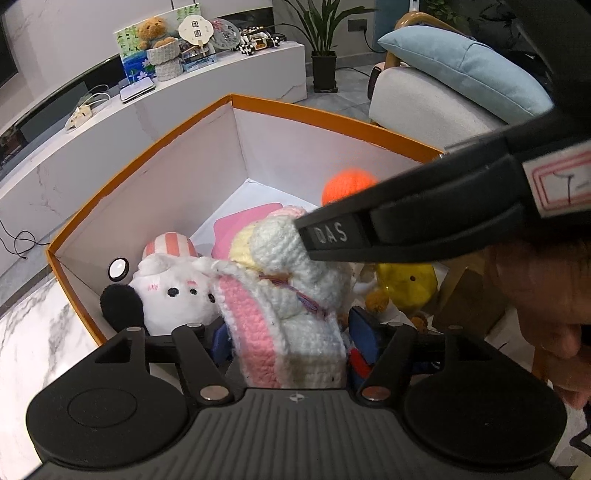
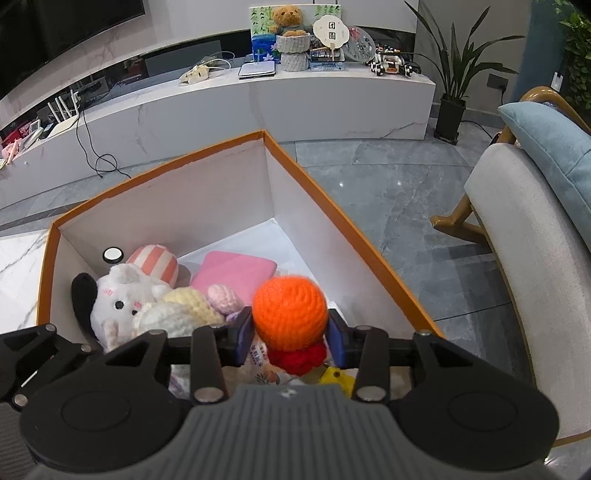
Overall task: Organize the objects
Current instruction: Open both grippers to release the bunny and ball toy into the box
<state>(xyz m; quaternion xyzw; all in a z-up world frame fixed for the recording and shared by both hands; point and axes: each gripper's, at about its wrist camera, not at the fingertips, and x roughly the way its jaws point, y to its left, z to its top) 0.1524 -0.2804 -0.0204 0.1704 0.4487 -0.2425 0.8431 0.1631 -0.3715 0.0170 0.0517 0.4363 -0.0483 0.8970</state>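
An orange-rimmed cardboard box (image 1: 147, 155) (image 2: 325, 206) with white inner walls holds several soft toys. My left gripper (image 1: 291, 338) hangs over it, jaws open, with a pink and white knitted toy (image 1: 280, 317) standing between the blue pads without being squeezed. My right gripper (image 2: 290, 334) is open too, and an orange knitted ball toy (image 2: 290, 314) (image 1: 347, 182) with a red base sits loosely between its pads. A white plush rabbit (image 1: 173, 291) (image 2: 118, 299), a striped ball (image 2: 155, 264), a pink pad (image 2: 236, 273) and a yellow toy (image 1: 406, 284) lie inside. One right gripper finger (image 1: 328, 234) crosses the left wrist view.
The box stands on a marble table (image 1: 33, 332). Behind it runs a white TV console (image 2: 295, 96) with a teddy bear (image 2: 288, 18) and clutter. An armchair with a blue cushion (image 2: 546, 140) stands to the right, a potted plant (image 2: 450, 96) beyond. A hand (image 1: 546, 295) shows at the right.
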